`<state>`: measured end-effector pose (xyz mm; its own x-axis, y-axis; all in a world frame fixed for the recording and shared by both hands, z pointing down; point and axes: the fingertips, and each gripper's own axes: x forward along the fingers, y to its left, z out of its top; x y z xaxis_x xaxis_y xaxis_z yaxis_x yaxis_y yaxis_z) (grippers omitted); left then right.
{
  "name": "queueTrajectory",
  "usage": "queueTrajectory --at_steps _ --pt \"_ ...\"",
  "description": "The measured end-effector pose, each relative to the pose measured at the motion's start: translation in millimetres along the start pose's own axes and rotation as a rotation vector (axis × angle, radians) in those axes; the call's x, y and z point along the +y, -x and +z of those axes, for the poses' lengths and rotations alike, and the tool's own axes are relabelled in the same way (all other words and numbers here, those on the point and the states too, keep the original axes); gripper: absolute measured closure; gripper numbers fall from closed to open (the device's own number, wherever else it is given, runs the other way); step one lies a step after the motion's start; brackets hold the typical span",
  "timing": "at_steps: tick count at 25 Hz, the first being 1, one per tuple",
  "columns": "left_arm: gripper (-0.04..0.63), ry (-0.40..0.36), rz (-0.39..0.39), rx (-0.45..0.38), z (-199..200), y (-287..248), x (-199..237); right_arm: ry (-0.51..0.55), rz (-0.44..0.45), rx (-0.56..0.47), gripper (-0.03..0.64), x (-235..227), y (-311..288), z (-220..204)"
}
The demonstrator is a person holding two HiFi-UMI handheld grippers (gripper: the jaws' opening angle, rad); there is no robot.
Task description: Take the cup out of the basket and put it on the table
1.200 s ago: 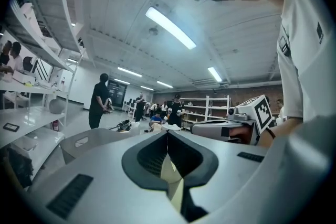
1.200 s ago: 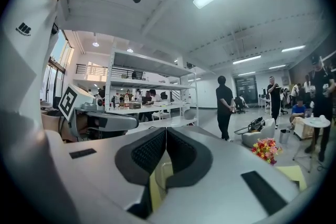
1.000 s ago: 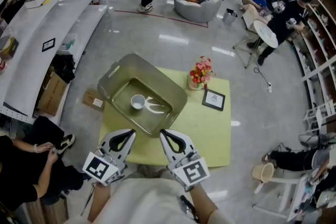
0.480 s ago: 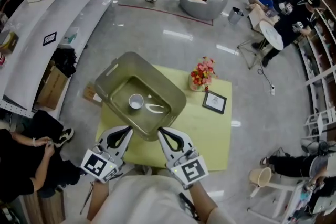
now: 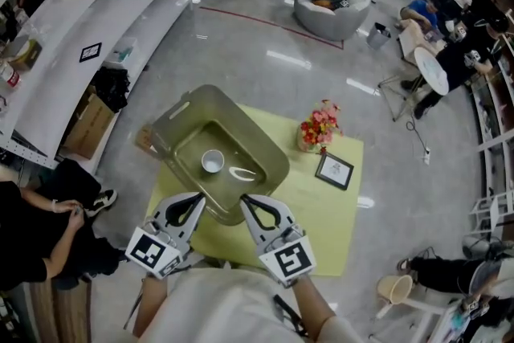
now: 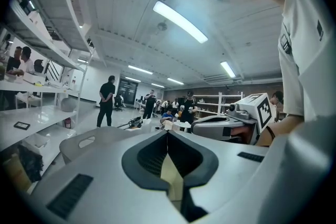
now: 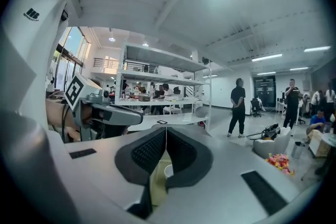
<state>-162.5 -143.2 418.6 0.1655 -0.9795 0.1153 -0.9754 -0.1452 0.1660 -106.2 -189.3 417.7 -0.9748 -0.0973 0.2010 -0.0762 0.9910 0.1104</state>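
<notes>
A small white cup [image 5: 212,162] stands upright inside the olive translucent basket [image 5: 181,120] on the yellow-green table [image 5: 325,213]. A white spoon-like piece [image 5: 243,172] lies beside the cup. My left gripper [image 5: 201,199] and right gripper [image 5: 244,200] hover side by side at the basket's near rim, both shut and empty. In the right gripper view the cup [image 7: 168,170] shows low, behind the right gripper's [image 7: 166,129] closed jaws. The left gripper view has the basket [image 6: 89,141] at lower left beyond the left gripper [image 6: 167,132].
A pot of red and pink flowers [image 5: 319,127] and a small framed picture [image 5: 334,170] stand on the table's far right part. A cardboard box [image 5: 144,139] lies on the floor left of the table. A seated person [image 5: 32,241] is at left, below white shelves [image 5: 72,36].
The head view has shifted a little, so the basket and table sit slightly right and closer to the grippers. Both grippers stay shut near the basket's near rim.
</notes>
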Motion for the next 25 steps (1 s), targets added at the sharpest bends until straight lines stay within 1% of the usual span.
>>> queueTrajectory --at_steps 5,10,17,22,25 --pt "0.586 -0.002 0.026 0.000 -3.1 -5.6 5.9 0.023 0.041 0.037 0.607 -7.0 -14.5 -9.6" --pt "0.586 -0.006 0.045 0.010 -6.9 -8.3 14.2 0.040 0.063 0.079 0.606 -13.9 -28.7 -17.7" --pt "0.585 -0.017 0.073 0.030 -12.2 -12.7 29.7 0.126 0.108 0.128 0.606 -17.5 -54.6 -21.6" --pt "0.586 -0.034 0.093 0.056 -15.3 -17.1 40.0 0.166 0.175 0.154 0.604 -17.7 -77.9 -28.2" --pt "0.586 -0.031 0.104 0.059 -15.9 -17.9 46.7 0.190 0.217 0.177 0.604 -15.8 -93.1 -35.7"
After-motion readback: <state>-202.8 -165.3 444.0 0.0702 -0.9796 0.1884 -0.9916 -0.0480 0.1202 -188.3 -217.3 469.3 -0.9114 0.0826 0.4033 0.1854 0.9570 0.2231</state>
